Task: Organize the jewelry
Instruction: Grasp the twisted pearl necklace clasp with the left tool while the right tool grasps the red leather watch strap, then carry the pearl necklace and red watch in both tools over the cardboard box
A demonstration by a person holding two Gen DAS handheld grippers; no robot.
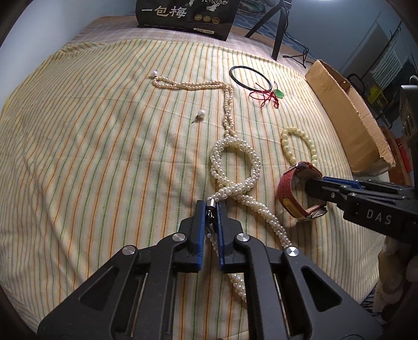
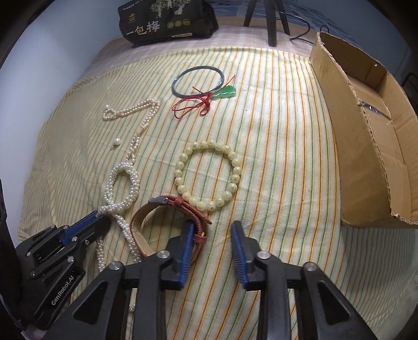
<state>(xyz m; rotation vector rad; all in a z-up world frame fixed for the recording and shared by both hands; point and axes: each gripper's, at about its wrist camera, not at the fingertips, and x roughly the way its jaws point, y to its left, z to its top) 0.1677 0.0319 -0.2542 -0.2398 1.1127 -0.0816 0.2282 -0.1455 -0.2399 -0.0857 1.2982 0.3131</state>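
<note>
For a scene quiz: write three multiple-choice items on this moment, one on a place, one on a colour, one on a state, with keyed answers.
1. Where is the cardboard box?
A. right edge of the striped cloth
B. centre of it
C. under the black bag

2. What colour is the watch strap?
A. blue
B. red
C. white

3. How is the left tool?
A. wide open
B. out of sight
C. shut on the pearl necklace

Answers: A, the box sits along the cloth's right side; B, the woven strap is red; C, its blue pads pinch the necklace's clasp end.
</note>
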